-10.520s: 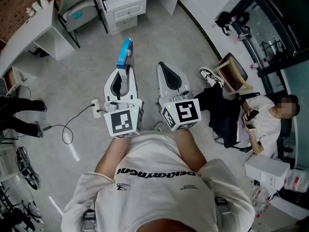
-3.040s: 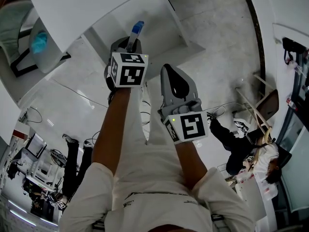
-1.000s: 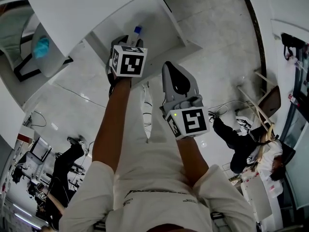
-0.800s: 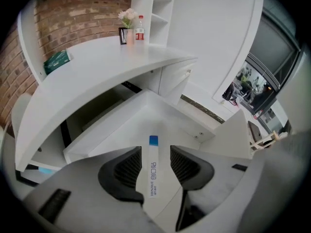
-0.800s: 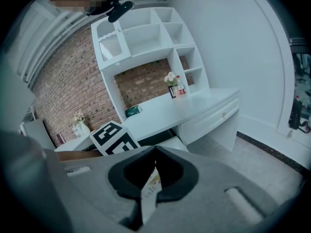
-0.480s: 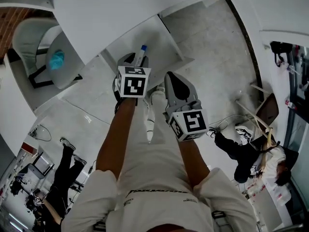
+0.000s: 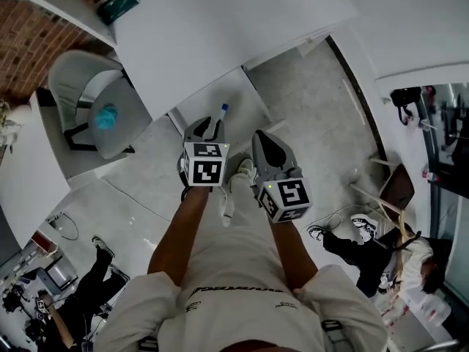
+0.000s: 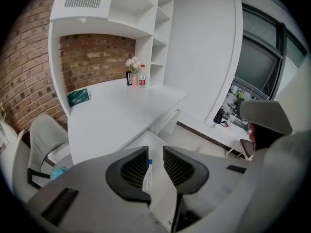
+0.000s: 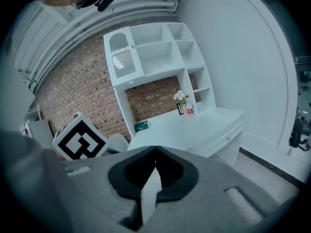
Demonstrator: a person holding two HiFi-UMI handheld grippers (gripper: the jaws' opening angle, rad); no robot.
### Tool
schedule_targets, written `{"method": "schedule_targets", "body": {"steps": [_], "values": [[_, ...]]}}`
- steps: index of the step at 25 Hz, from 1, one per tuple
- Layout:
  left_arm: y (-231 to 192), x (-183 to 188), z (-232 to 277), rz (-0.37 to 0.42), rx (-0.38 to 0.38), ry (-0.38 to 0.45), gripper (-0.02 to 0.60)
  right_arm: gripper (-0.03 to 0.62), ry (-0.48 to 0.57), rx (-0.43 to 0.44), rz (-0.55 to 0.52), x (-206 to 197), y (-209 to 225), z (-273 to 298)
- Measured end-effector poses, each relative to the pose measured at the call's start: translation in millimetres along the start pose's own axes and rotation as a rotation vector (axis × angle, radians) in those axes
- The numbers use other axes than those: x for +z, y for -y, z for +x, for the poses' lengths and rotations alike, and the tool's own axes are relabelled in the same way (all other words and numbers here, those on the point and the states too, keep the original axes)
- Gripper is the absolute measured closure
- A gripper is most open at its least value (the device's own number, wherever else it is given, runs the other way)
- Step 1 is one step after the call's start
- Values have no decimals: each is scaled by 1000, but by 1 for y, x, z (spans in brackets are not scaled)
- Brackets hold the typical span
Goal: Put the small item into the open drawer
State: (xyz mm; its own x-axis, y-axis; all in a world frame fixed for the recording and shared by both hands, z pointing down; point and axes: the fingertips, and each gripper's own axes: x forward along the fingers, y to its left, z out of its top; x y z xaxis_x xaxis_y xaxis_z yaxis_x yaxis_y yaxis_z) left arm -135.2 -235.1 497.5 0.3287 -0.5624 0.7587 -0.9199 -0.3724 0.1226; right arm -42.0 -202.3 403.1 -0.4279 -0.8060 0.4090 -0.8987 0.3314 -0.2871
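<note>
Two grippers held above the open drawer [image 7: 236, 94], small item [image 7: 222, 113] lying inside.
Nearest, right gripper [image 7: 261, 133] clenched tip to tip on nothing; alongside, left gripper [image 7: 208, 123] parted, jaws just now narrowing, gripping nothing. Below, seen through that gap, the white, blue-ended item flat on the drawer floor, clear of both jaws. Beyond, white desk [image 7: 220, 28] with green packet [image 7: 117, 2], grey chair [image 7: 91, 105] to its left; farthest, brick wall [image 7: 33, 46].

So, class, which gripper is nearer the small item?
Left. The left gripper, jaws just closing with nothing gripped, is lined up above the small item; the right gripper sits off to its right.
</note>
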Motion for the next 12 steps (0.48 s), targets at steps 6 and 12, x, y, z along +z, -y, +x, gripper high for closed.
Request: {"method": "schedule_targets", "body": {"steps": [6,12], "values": [[-2,36,-63,-2,-7,137,523,595,47,30,-33,45,-22,-21],[14,82,-127,-36,-23,313,567,595,145,52,-72,95,-40,-50]]}}
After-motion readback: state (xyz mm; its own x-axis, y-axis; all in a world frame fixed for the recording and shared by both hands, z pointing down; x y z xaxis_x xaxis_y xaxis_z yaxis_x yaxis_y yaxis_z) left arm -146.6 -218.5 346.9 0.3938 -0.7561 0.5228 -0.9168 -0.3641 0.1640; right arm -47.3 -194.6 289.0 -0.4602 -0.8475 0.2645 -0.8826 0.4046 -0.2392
